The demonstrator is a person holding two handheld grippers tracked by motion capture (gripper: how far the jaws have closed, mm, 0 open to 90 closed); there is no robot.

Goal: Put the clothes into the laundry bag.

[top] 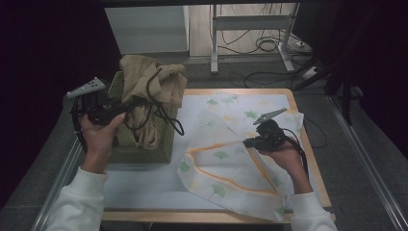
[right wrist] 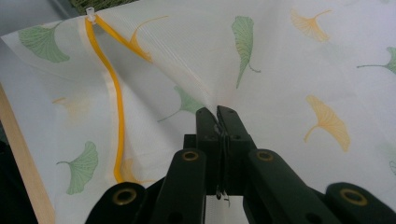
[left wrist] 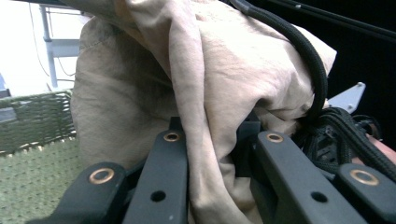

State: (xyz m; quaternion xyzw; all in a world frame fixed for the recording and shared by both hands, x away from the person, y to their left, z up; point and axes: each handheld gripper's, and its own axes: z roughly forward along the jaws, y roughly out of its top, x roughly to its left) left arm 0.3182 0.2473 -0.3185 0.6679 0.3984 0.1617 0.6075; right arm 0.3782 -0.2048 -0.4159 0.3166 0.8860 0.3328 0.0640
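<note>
The left gripper's [top: 129, 105] fingers [left wrist: 166, 172] are clenched on a fold of the beige garment [top: 153, 84], the cloth bunched between them in the left gripper view and rising above them in a crumpled heap. A black cable [left wrist: 310, 60] loops across the fabric. The garment hangs over the top and front of a green woven basket [top: 144, 151], which stands at the left side of the bench [top: 144, 185]. The left hand [top: 98, 137] holds the gripper just in front of the basket, beside its left edge.

The right gripper's [top: 248, 142] fingers [right wrist: 205, 128] are pressed together on a pinch of the leaf-printed mesh bag [top: 226, 159], lifting the thin white fabric into a small peak. An orange zipper band [right wrist: 114, 107] runs along the bag's opening to the left of the fingers. The bag lies spread over the middle and right of the bench, its near corner hanging past the front edge. The right hand [top: 284, 156] rests over the bag's right part, well apart from the basket.
</note>
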